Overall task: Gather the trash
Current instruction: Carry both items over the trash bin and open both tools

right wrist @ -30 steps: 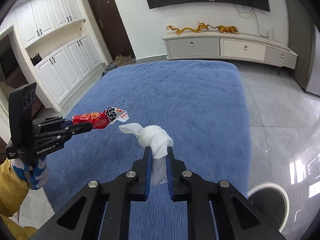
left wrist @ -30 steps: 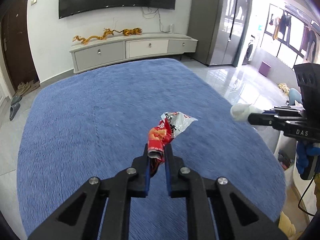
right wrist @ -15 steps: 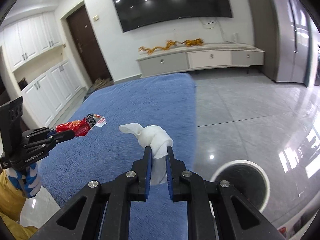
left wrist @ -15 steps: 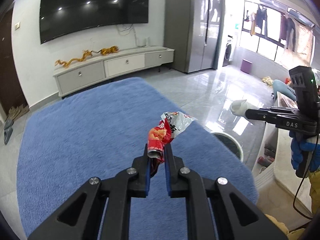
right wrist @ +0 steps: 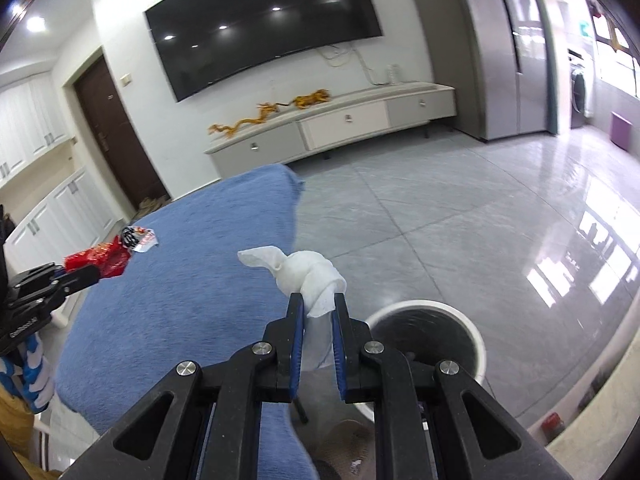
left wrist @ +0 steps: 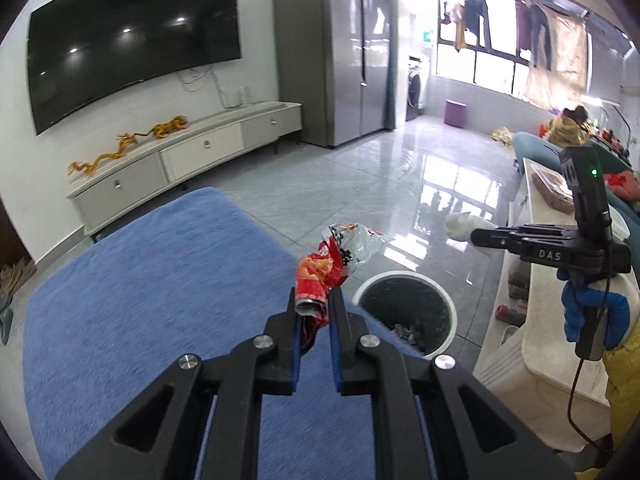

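Note:
My left gripper [left wrist: 314, 300] is shut on a crumpled red and silver snack wrapper [left wrist: 334, 258], held in the air above the blue rug's right edge, just left of a white-rimmed trash bin [left wrist: 405, 312] that holds some scraps. My right gripper [right wrist: 318, 305] is shut on a twisted white tissue [right wrist: 308, 272], held just left of the same bin [right wrist: 426, 334]. The right gripper also shows at the right of the left wrist view [left wrist: 486, 236]. The left gripper with the wrapper [right wrist: 110, 254] shows at the left of the right wrist view.
A blue rug [left wrist: 160, 288] covers the floor on the left. Glossy grey tiles [right wrist: 460, 216] lie beyond it. A white counter [left wrist: 544, 320] stands right of the bin. A low TV cabinet [left wrist: 192, 156] lines the far wall.
Both grippers have swung right with their loads. The trash bin has come into view and now sits close under and right of both grippers.

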Action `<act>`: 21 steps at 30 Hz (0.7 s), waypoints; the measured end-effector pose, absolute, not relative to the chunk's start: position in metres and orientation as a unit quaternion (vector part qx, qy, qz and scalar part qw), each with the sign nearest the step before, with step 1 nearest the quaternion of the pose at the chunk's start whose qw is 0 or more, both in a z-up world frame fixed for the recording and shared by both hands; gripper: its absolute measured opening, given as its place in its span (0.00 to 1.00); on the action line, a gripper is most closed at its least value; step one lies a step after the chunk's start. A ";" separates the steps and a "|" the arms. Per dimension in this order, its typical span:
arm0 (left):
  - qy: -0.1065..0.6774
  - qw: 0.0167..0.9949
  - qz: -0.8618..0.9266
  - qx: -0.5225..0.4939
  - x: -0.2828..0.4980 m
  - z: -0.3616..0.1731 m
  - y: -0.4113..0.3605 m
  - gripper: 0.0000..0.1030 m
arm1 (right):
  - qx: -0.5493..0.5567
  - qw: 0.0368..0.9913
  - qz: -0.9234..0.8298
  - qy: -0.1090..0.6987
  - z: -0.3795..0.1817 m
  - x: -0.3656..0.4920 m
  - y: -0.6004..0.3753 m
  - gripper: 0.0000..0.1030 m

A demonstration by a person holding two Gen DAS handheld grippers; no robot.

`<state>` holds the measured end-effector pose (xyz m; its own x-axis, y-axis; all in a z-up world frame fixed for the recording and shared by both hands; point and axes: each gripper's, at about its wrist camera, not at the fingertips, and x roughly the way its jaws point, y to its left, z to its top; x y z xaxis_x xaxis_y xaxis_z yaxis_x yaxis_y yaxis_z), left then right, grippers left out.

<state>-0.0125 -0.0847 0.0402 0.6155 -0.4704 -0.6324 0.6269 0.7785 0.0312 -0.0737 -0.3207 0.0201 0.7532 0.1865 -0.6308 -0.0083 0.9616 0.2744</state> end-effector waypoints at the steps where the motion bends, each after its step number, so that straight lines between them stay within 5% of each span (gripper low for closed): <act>1: 0.315 0.887 -0.314 0.129 -0.010 0.038 -0.096 0.11 | 0.131 0.926 0.048 0.350 0.018 -0.072 -0.326 0.12; 19: 0.409 0.818 -0.365 0.175 0.055 -0.052 -0.262 0.14 | 0.194 0.873 -0.016 0.448 -0.069 -0.027 -0.414 0.15; 21: 0.417 0.813 -0.367 0.175 0.062 -0.060 -0.274 0.14 | 0.196 0.869 -0.020 0.455 -0.076 -0.023 -0.422 0.26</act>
<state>0.0617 -0.2744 -0.0595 0.3822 -0.4511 -0.8065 0.7430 0.6689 -0.0220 -0.0225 -0.4218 -0.0762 0.5859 0.1434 -0.7976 0.2131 0.9223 0.3224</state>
